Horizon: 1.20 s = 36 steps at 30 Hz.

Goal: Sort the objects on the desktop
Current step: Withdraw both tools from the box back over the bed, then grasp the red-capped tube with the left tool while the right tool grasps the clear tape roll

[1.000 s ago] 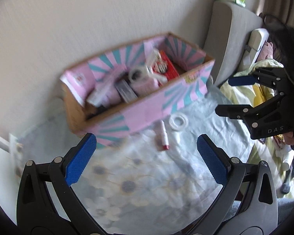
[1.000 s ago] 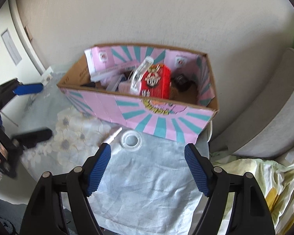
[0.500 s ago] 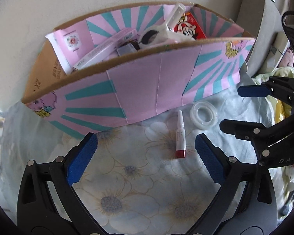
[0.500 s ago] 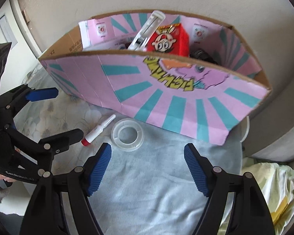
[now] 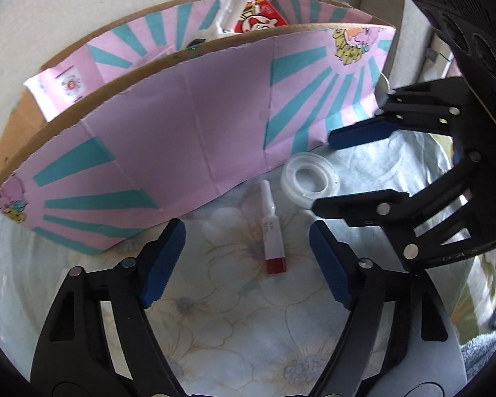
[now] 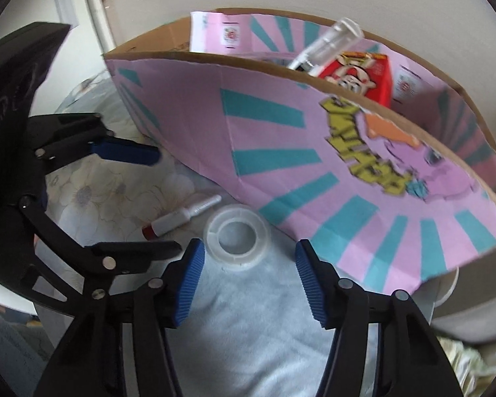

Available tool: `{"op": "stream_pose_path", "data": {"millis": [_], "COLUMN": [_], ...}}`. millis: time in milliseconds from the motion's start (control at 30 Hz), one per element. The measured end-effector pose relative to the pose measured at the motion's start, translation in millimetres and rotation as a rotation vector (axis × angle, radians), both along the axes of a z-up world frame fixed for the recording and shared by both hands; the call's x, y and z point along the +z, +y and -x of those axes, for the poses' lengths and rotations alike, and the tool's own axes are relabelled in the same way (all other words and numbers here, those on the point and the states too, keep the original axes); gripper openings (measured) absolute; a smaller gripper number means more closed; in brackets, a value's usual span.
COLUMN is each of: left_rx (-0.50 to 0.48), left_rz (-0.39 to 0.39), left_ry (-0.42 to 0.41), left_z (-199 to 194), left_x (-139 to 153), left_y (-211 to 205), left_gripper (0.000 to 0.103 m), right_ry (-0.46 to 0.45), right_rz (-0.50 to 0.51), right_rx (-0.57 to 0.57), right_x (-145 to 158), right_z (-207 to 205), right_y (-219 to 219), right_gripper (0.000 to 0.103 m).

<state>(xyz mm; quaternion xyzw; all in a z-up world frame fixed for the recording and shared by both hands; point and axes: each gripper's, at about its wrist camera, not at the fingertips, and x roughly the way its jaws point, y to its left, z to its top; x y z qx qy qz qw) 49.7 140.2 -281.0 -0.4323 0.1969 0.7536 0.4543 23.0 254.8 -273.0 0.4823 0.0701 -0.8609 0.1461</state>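
Observation:
A small white tube with a red cap (image 5: 271,235) lies on the flowered cloth, just ahead of my open left gripper (image 5: 248,251). It also shows in the right wrist view (image 6: 178,216). A clear tape roll (image 5: 310,180) lies to its right, in front of the pink and teal cardboard box (image 5: 188,145). In the right wrist view the tape roll (image 6: 236,236) sits just ahead of my open right gripper (image 6: 246,264). The right gripper (image 5: 363,168) straddles the roll in the left wrist view. The left gripper (image 6: 139,201) shows at left in the right wrist view.
The box (image 6: 314,152) holds a red carton (image 6: 360,76), a clear plastic bottle (image 6: 327,44) and other items. It stands against a white wall. A grey cushion (image 6: 473,314) lies to the right. The cloth (image 5: 248,330) covers the surface.
Both grippers have dropped and moved in toward the box front. The tube now lies between the left fingers' line, and the tape roll sits close ahead of the right fingers.

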Motion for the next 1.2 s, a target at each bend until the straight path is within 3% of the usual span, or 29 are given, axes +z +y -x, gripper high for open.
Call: {"op": "stream_pose_path", "data": {"millis": [300, 533, 733, 1033, 1200], "left_rx": [-0.090, -0.141, -0.164, -0.132, -0.121], "left_rz": [-0.027, -0.034, -0.034, -0.043, -0.052], "left_ry": [-0.042, -0.057, -0.084, -0.160, -0.149], "left_z": [2, 2, -1, -2, -5], "left_x": [-6, -1, 2, -2, -3], "left_y": [3, 5, 6, 1, -4], "left_gripper": [0.062, 0.036, 0.019, 0.012, 0.010], "right_ry": [0.016, 0.035, 0.049, 0.058, 0.070], "right_rz": [0.000, 0.016, 0.011, -0.020, -0.036], "right_rx": [0.109, 0.114, 0.108, 0.107, 0.098], "right_x": [-6, -6, -6, -5, -5], "right_z": [7, 6, 5, 1, 1], "right_y": [0, 4, 5, 7, 7], "right_gripper": [0.054, 0.040, 0.040, 0.040, 0.040]}}
